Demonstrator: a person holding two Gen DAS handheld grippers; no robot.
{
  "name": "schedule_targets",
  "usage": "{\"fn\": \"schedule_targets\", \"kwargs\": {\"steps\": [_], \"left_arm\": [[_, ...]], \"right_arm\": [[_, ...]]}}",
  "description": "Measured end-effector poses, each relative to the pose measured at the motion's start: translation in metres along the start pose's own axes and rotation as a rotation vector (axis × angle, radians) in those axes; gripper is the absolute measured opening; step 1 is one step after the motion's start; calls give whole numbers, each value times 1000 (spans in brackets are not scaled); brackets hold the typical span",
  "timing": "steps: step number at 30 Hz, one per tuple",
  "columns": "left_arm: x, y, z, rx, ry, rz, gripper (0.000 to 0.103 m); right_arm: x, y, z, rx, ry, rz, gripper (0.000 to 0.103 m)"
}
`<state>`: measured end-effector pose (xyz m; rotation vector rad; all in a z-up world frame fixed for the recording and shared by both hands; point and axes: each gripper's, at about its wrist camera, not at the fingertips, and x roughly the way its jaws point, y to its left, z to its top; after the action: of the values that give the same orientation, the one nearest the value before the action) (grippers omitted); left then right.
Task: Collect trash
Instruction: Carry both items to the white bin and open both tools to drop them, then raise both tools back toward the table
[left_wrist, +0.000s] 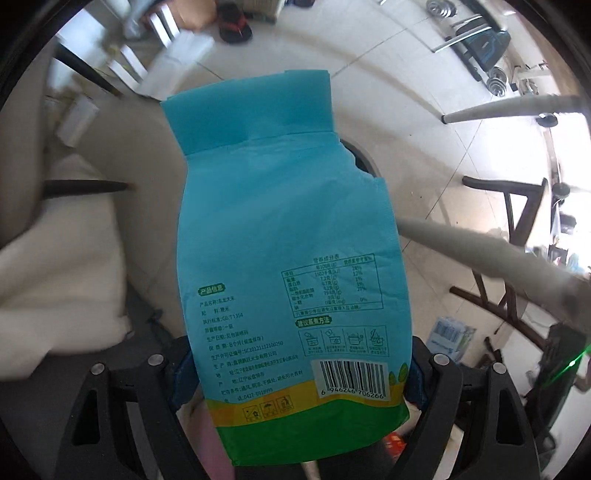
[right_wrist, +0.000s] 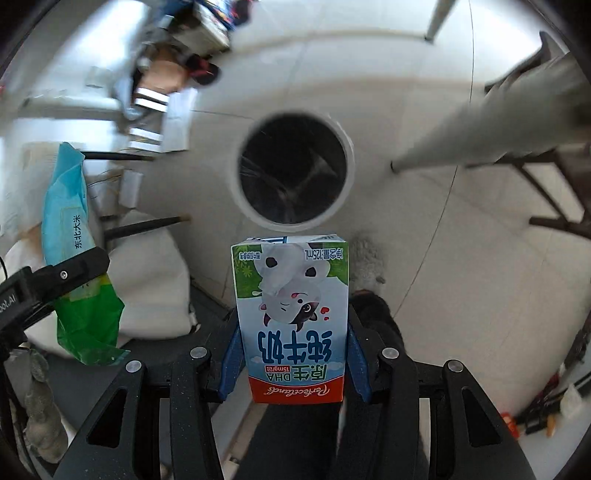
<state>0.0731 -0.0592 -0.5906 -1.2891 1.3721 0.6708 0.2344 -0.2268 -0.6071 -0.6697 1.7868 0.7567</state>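
My left gripper (left_wrist: 295, 373) is shut on an empty blue and green rice bag (left_wrist: 291, 258), held upright and filling the middle of the left wrist view. The bag hides most of the round white trash bin (left_wrist: 364, 158) behind it. My right gripper (right_wrist: 293, 354) is shut on a small milk carton (right_wrist: 291, 317), held upside down just in front of and above the trash bin (right_wrist: 295, 168), whose black liner is open. In the right wrist view the left gripper (right_wrist: 64, 275) with the rice bag (right_wrist: 68, 229) shows at the left.
White table legs (left_wrist: 498, 107) (right_wrist: 480, 129) slant over the tiled floor at the right. A white cushion (right_wrist: 147, 280) and dark chair legs (right_wrist: 144, 225) lie at the left. Boxes and sandals (left_wrist: 234, 26) sit at the far side.
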Motion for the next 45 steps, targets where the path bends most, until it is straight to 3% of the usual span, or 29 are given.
{"fn": "schedule_targets", "kwargs": {"steps": [7, 10, 13, 16, 21, 24, 26, 28, 34, 40, 45], "left_arm": [[117, -15, 71, 63, 86, -63, 85], [145, -22, 87, 73, 114, -53, 88], [155, -22, 92, 56, 124, -92, 93], [151, -12, 82, 33, 121, -127, 100], [139, -4, 79, 23, 88, -80, 101], [130, -3, 71, 25, 34, 18, 101], [118, 0, 59, 26, -21, 99, 101], [108, 0, 46, 26, -77, 181, 101], [76, 8, 2, 10, -117, 294, 101], [35, 7, -28, 9, -143, 312, 101], [-9, -7, -61, 41, -157, 311, 101]], "right_arm": [[108, -44, 67, 90, -27, 36, 51], [142, -50, 92, 80, -22, 48, 51], [163, -56, 108, 59, -4, 81, 52], [173, -63, 117, 52, 4, 103, 53], [178, -63, 125, 53, 4, 117, 77], [175, -58, 128, 42, -2, 96, 84], [170, -55, 127, 28, -17, 53, 97], [165, -50, 126, 16, -26, 1, 102], [139, -37, 104, -42, -64, -150, 102], [94, -25, 72, -94, -102, -225, 102], [43, -13, 40, -126, -121, -235, 102]]}}
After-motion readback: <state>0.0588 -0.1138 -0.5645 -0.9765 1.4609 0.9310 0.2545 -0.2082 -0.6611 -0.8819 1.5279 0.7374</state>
